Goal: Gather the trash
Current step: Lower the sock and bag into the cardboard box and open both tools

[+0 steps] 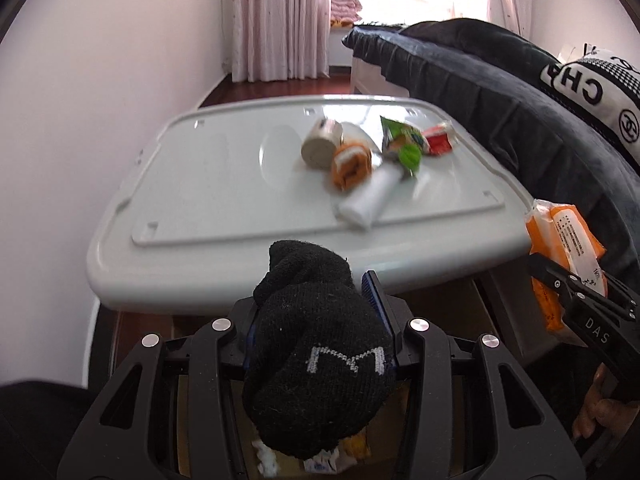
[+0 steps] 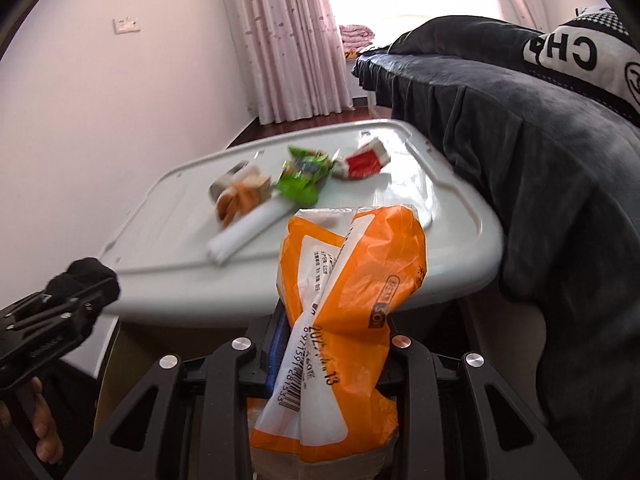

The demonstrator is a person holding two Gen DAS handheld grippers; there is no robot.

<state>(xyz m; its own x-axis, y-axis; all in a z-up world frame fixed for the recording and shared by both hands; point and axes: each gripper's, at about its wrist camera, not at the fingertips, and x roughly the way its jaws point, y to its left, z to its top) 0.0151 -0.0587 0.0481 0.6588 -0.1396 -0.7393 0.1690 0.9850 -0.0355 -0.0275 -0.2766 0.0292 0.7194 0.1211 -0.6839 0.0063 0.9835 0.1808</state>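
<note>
Right gripper (image 2: pixel 320 344) clamping orange packet (image 2: pixel 348 280), pillow (image 2: pixel 580 52) reading "CH"

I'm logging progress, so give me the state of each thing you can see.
left hand-held gripper: shut on black sock
right hand-held gripper: shut on orange wrapper
white lid: flat, holds litter
green packet: crumpled, lying
red packet: lying
white roll: lying flat

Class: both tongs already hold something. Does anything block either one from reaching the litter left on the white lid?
Nothing stands between, but both are full: the left tongs clamp a black sock, the right tongs an orange wrapper. Green packet and white roll lie on the white lid.
</note>
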